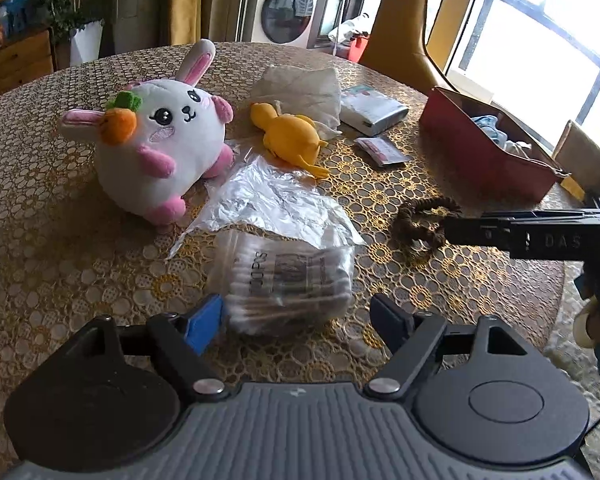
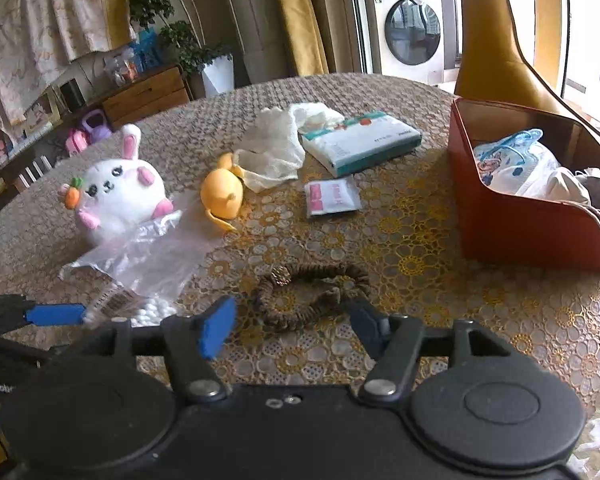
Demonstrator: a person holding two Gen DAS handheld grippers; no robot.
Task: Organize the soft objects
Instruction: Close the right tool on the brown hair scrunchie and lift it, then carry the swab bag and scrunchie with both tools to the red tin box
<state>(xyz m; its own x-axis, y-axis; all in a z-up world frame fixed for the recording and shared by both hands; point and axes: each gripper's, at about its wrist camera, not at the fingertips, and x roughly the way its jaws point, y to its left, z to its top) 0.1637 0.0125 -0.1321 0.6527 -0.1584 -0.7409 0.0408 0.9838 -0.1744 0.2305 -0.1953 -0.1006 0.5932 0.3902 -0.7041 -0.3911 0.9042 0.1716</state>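
Left claw (image 1: pixel 296 322), jaws apart, straddles a cotton-swab bag (image 1: pixel 288 280) on the worktop (image 1: pixel 40 240); rabbit plush (image 1: pixel 160 144) beyond.

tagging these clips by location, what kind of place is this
Most likely a home living or dining area. A front-loading washing machine stands behind the round table, with a wooden cabinet, a potted plant and yellow curtains around it.
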